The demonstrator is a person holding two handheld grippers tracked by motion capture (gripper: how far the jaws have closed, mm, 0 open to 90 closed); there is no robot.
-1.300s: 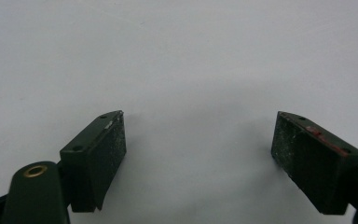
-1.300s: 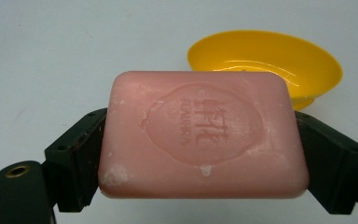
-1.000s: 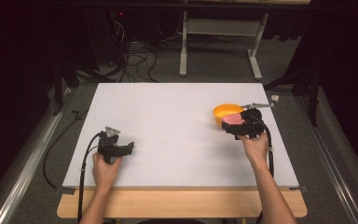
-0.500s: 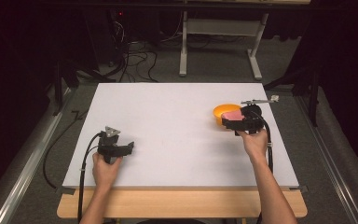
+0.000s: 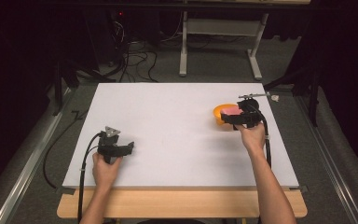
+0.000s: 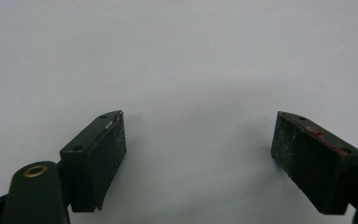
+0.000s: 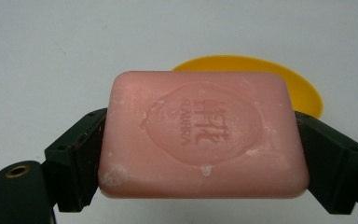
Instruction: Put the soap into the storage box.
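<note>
The right claw (image 7: pixel 200 154) is gripping a pink soap bar (image 7: pixel 203 135) by its ends, holding it over the yellow dish (image 7: pixel 303 88); releasing it there is seemingly what remains; the left claw (image 6: pixel 200 154) is resting spread and empty on the white bench (image 5: pixel 168 116).

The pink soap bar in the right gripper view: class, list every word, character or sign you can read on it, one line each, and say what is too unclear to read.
Embossed oval seal on the pink soap bar, held in the right gripper: large raised characters, not sharp enough to read with confidence.
Smaller raised Latin letters beside them in the seal: too blurred to read.
Yellow dish behind the bar: no text visible.
</note>
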